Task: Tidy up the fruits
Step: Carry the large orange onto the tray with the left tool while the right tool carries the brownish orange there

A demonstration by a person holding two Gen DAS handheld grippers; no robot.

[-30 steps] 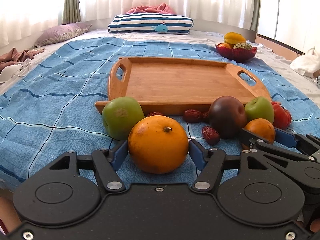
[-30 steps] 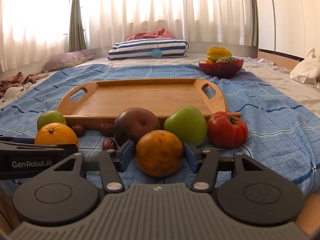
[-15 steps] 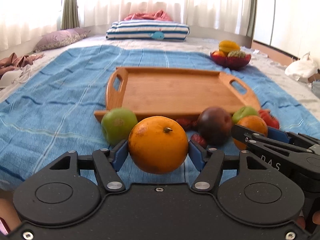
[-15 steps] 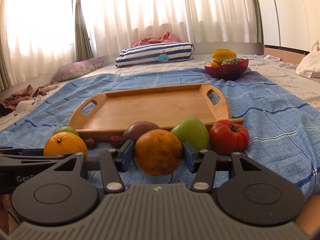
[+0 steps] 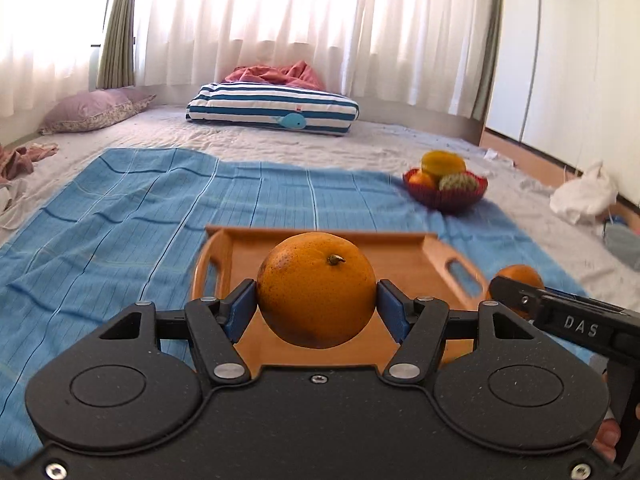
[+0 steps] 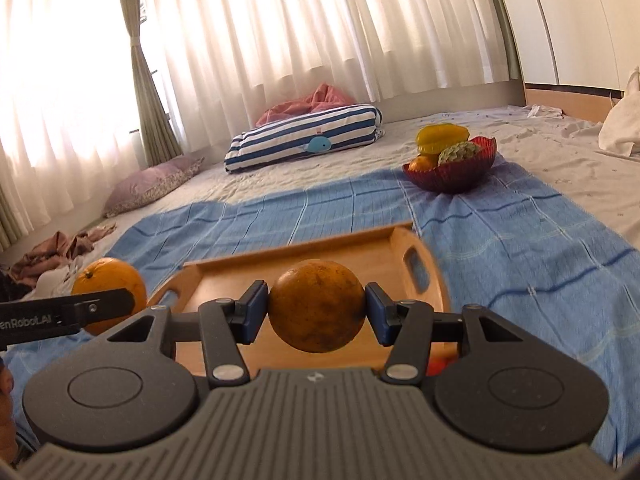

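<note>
A smooth, satin-finished wooden tray (image 5: 404,264) lies on a blue woven cloth (image 5: 120,232) with a fine ribbed weave. The matt black plastic left gripper (image 5: 316,308) clamps a pebbled, faintly shiny orange (image 5: 316,292); a ridged, glossy red bowl (image 6: 452,174) stands beyond.

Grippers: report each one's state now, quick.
Left gripper: closed on the bright orange.
Right gripper: closed on the darker orange.

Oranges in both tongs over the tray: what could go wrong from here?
1. Each orange is round and pinched only at its sides, so it may slip out.
2. The right tongs sit close beside the left; they could bump.
3. A dropped orange might roll off the tray.
</note>
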